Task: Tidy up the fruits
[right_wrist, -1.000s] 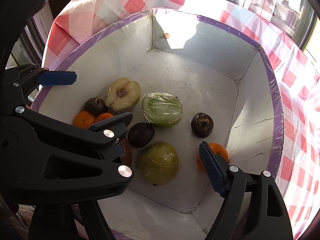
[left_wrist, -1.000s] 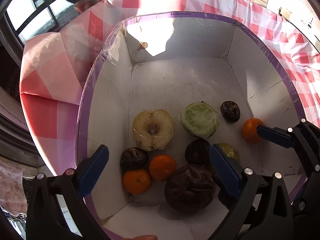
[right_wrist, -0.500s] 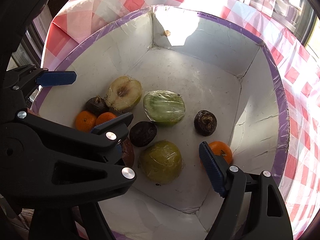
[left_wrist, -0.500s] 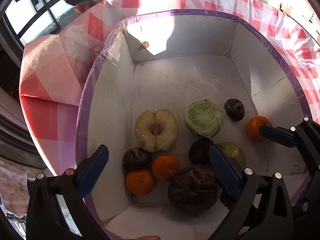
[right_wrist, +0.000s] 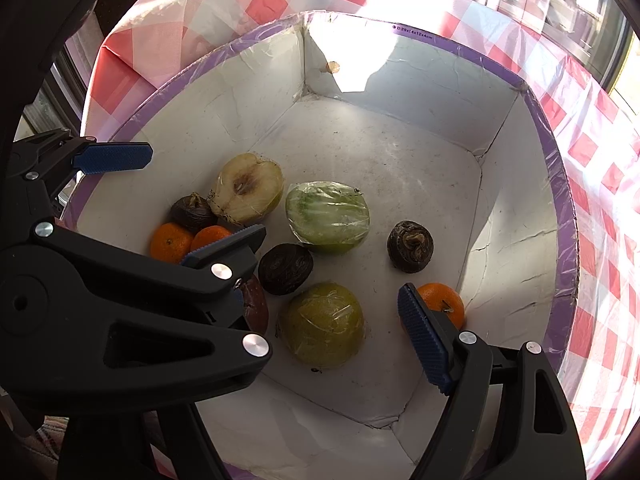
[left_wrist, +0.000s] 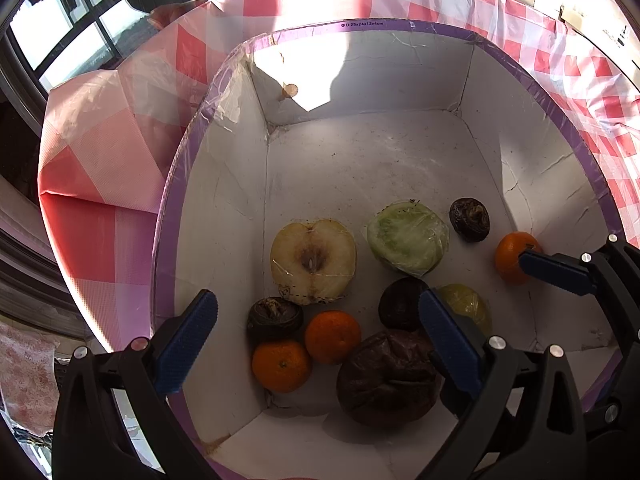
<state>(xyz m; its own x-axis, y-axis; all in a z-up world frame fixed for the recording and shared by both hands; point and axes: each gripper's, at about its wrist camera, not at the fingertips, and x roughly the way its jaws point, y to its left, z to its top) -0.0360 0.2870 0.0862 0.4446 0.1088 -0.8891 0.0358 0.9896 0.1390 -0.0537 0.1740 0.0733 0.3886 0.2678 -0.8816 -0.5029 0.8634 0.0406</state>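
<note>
The fingers of both grippers, left (left_wrist: 316, 340) and right (right_wrist: 332, 308), stand apart above the box (left_wrist: 360, 28); bare floor lies beyond the fruits.

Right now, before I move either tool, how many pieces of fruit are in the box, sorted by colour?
Orange: 3
Small dark brown: 3
Large dark purple-brown: 1
Green or yellow-green, wrapped: 2
Pale cut half, wrapped: 1
Total: 10

Pink checked tablecloth (left_wrist: 100, 184) under box; windows (left_wrist: 68, 28) behind.
</note>
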